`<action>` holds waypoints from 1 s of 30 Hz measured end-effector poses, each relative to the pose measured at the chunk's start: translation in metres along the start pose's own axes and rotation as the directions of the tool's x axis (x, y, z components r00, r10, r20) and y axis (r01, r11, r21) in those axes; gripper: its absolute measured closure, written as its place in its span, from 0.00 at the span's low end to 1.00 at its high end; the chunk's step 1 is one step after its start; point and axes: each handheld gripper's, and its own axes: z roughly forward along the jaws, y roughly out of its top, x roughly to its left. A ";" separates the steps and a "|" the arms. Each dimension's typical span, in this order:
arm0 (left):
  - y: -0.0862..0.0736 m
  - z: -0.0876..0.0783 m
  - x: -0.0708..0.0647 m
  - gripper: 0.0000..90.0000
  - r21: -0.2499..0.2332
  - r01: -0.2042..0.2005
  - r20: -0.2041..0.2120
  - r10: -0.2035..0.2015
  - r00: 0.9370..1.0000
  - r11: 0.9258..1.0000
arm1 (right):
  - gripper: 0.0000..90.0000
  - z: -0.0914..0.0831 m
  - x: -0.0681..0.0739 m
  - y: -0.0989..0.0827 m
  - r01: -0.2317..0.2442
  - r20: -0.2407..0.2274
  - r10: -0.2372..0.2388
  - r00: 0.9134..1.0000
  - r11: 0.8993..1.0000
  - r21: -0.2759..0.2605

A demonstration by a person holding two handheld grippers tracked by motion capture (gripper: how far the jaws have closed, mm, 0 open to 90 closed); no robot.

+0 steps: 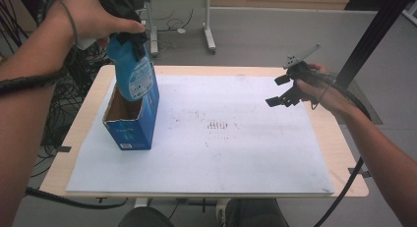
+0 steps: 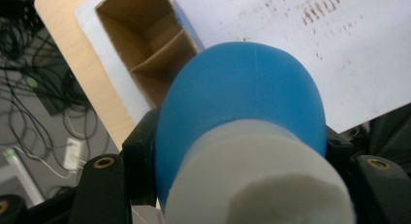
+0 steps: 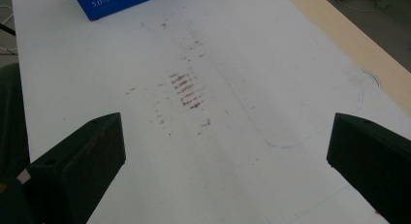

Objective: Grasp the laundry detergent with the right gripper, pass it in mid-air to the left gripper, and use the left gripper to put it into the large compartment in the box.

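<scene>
A blue bottle [image 1: 134, 73] with a white cap [image 2: 257, 180] hangs neck-up over an open blue cardboard box [image 1: 132, 120] at the left of the table. My left gripper [image 1: 129, 36] is shut on the bottle's neck, its black jaws pressing both sides [image 2: 242, 151]. The bottle's base sits just inside the box's open top, where a cardboard divider [image 2: 160, 54] shows. My right gripper [image 1: 284, 92] hovers over the right side of the white mat [image 1: 221, 138], open, with nothing between its fingers [image 3: 77, 161].
The white mat covers most of a light wooden table [image 1: 339, 138] and carries reddish smudges [image 3: 186, 90] at its middle. Cables lie on the floor to the left [image 1: 74, 65]. Metal table legs [image 1: 209, 30] stand behind the far edge.
</scene>
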 end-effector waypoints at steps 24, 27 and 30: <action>-0.010 -0.011 0.063 0.41 0.002 0.453 -0.019 -0.453 0.891 0.891 | 0.00 -0.003 -0.004 0.006 0.006 0.022 -0.007 1.000 0.999 0.034; -0.011 -0.009 0.067 0.41 0.004 0.474 -0.011 -0.474 0.881 0.881 | 0.00 -0.002 -0.004 0.005 0.008 0.020 -0.008 1.000 0.999 0.036; -0.013 -0.007 0.070 0.41 0.007 0.486 -0.003 -0.486 0.874 0.874 | 0.00 -0.002 -0.004 0.005 0.008 0.020 -0.008 1.000 0.999 0.037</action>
